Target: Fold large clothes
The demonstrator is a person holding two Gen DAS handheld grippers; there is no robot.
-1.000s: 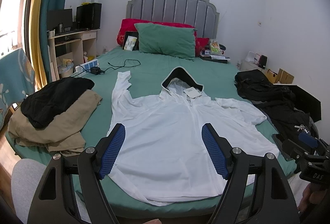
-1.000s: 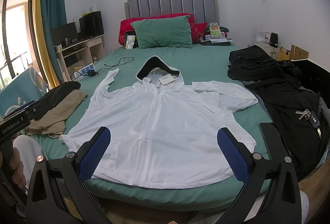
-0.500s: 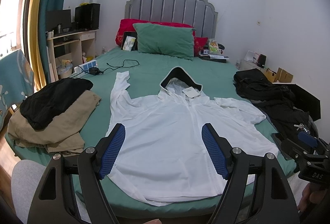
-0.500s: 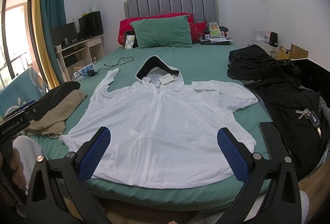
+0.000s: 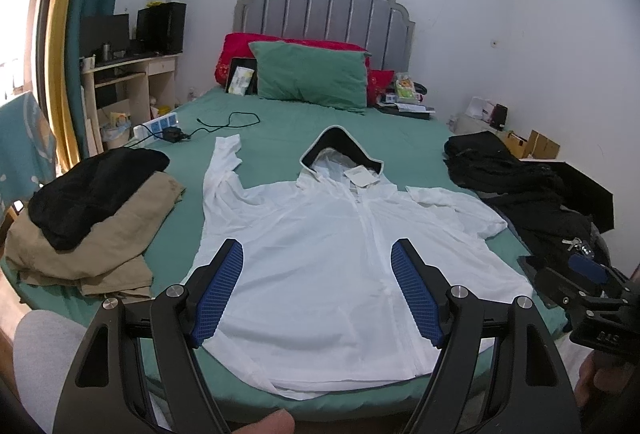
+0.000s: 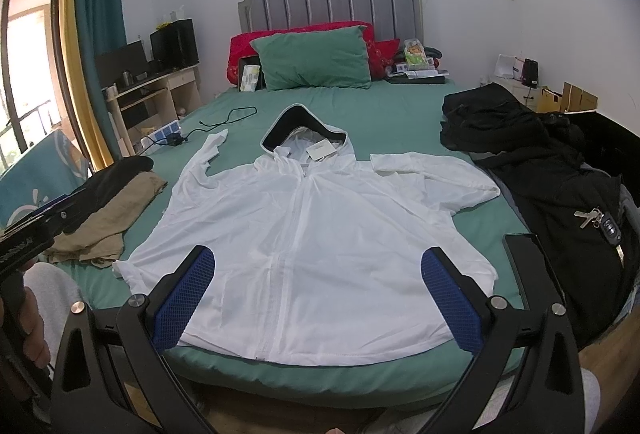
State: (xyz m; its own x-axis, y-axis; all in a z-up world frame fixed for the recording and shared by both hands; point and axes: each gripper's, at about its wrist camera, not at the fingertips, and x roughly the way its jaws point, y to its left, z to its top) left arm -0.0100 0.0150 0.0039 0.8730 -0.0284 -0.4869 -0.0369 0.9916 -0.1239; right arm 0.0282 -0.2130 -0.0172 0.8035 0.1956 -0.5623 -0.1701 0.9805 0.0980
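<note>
A white zip-up hooded jacket lies flat, front up, on the green bed, hood toward the headboard; its left sleeve runs up the bed, its right sleeve is folded in. It also shows in the right wrist view. My left gripper is open and empty, held above the foot of the bed over the jacket's hem. My right gripper is open wide and empty, also over the hem. Each gripper shows at the edge of the other's view.
A stack of black and tan clothes lies at the bed's left edge. A pile of black clothes with keys lies at the right edge. Pillows, a charger cable and small items sit near the headboard.
Both views have shifted only slightly; the left gripper has drifted a little. The jacket has not moved and both grippers stay open.
</note>
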